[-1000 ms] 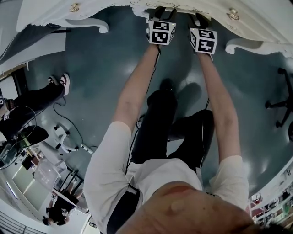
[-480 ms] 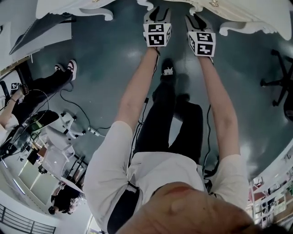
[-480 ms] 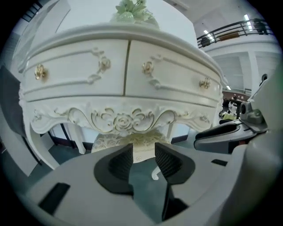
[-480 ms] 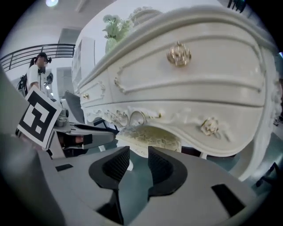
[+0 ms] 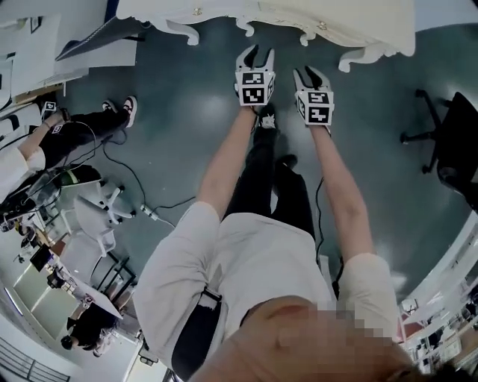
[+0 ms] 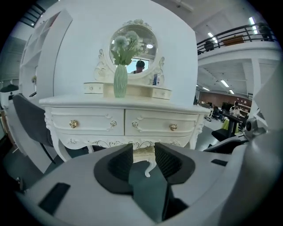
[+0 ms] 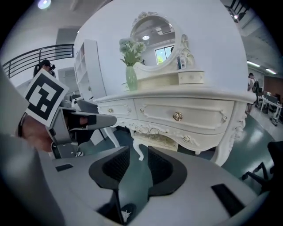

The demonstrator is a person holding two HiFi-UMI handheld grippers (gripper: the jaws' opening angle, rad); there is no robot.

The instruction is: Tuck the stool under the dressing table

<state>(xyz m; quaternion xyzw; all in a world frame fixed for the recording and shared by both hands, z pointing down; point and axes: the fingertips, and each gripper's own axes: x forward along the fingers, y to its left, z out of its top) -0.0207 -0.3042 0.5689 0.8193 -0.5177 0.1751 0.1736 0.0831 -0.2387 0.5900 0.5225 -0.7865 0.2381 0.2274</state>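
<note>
Head view: my left gripper (image 5: 256,51) and right gripper (image 5: 310,72) are side by side, just short of the dressing table's (image 5: 299,11) front edge. Both sets of jaws are partly open and empty.

Left gripper view: the stool (image 6: 143,154) sits tucked beneath the table's front edge, framed in my gap.

Right gripper view: the stool shows under the carved front edge; my pads touch nothing.

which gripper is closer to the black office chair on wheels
Right. In the head view the right gripper is some way left of the black office chair, not touching it. The left gripper is further left still, on the right gripper's far side.
</note>
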